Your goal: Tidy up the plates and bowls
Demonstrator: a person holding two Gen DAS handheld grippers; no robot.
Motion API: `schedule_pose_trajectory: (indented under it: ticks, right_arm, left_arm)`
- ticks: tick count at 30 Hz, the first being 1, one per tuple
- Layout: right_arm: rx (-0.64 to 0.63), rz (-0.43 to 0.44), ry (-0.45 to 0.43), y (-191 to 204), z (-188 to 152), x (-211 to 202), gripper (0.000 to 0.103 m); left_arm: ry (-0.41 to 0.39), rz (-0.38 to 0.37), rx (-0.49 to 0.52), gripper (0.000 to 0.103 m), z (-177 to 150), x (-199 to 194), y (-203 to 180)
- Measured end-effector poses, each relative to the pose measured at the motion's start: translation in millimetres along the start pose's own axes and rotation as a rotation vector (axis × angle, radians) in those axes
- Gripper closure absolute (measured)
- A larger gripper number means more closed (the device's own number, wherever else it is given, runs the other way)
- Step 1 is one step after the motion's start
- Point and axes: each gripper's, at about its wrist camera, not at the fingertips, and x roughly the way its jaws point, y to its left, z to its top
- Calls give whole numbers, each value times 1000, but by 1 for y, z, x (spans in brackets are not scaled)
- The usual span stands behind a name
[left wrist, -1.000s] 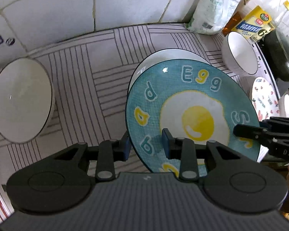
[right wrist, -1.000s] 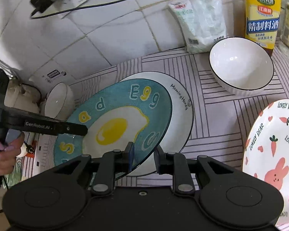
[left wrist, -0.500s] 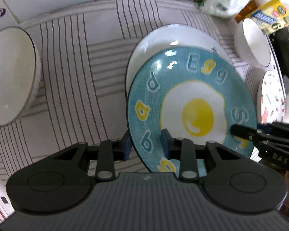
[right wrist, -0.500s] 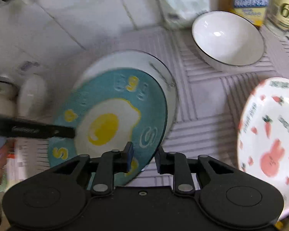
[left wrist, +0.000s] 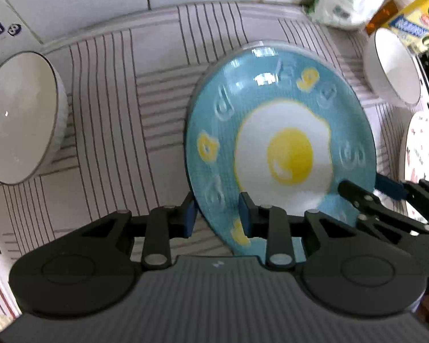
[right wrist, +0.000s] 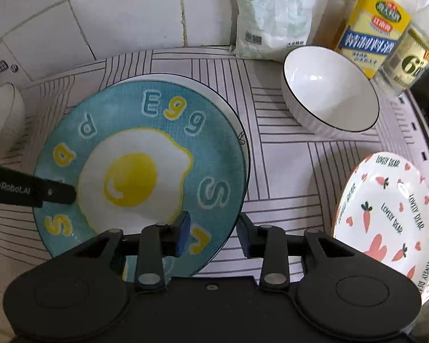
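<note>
The teal egg plate (right wrist: 146, 168) serves as the reference item. It lies on top of a white plate (right wrist: 231, 111) whose rim shows only behind and to the right of it in the right wrist view. Both sit on the striped mat (right wrist: 286, 154) covering the surface.

Left gripper (left wrist: 218, 214): the jaws straddle the near left rim of the teal egg plate, one blue pad under the rim and one on the upper face. They are set narrow and appear to pinch the rim. In the right wrist view, one black finger of this gripper (right wrist: 31, 190) lies across the left side of the plate.

Right gripper (right wrist: 213, 233): the jaws are opening. The near right rim of the teal egg plate sits between them; the left pad is over the plate face, while the right pad stands clear of the rim, so they are spread.

Around the teal egg plate:
- A white bowl (right wrist: 329, 91) with a dark rim stands behind and to the right, well apart.
- A second white bowl (left wrist: 20, 117) stands to the left.
- A carrot-print plate (right wrist: 386, 214) lies to the right, apart from it.
- A white bag (right wrist: 271, 14) and two bottles (right wrist: 371, 28) stand behind, against the tiled wall (right wrist: 100, 14).
</note>
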Motion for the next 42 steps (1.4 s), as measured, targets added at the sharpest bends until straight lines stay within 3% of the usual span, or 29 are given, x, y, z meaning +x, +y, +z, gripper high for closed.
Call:
schedule_pose_trajectory:
  ticks: [5, 11, 16, 20, 24, 30, 33, 35, 42]
  right_arm:
    - [10, -5, -32, 1, -5, -1, 57]
    - [103, 24, -80, -22, -19, -24, 59]
    - [89, -46, -137, -45, -34, -59, 58]
    - [188, 64, -178, -57, -53, -104, 62]
    - [143, 64, -248, -45, -70, -143, 61]
    - [126, 68, -374, -55, -95, -196, 56]
    - [95, 108, -476, -64, -113, -219, 52]
    - [96, 147, -504, -75, -122, -225, 49]
    - [154, 95, -529, -119, -144, -221, 45]
  left_arm:
    - [-2, 24, 54, 73, -1, 1, -8]
    - [-37, 32, 128, 75, -14, -26, -15]
    - [-65, 80, 198, 71, -34, -58, -18]
    - [-63, 117, 260, 67, -52, -88, -22]
    - [-88, 67, 324, 56, -75, -129, -31]
    - [-154, 8, 376, 48, -102, -171, -48]
    - [-168, 19, 393, 47, -112, -180, -60]
    - [-173, 30, 402, 46, -115, -184, -70]
    - [-272, -1, 435, 42, -118, -194, -110]
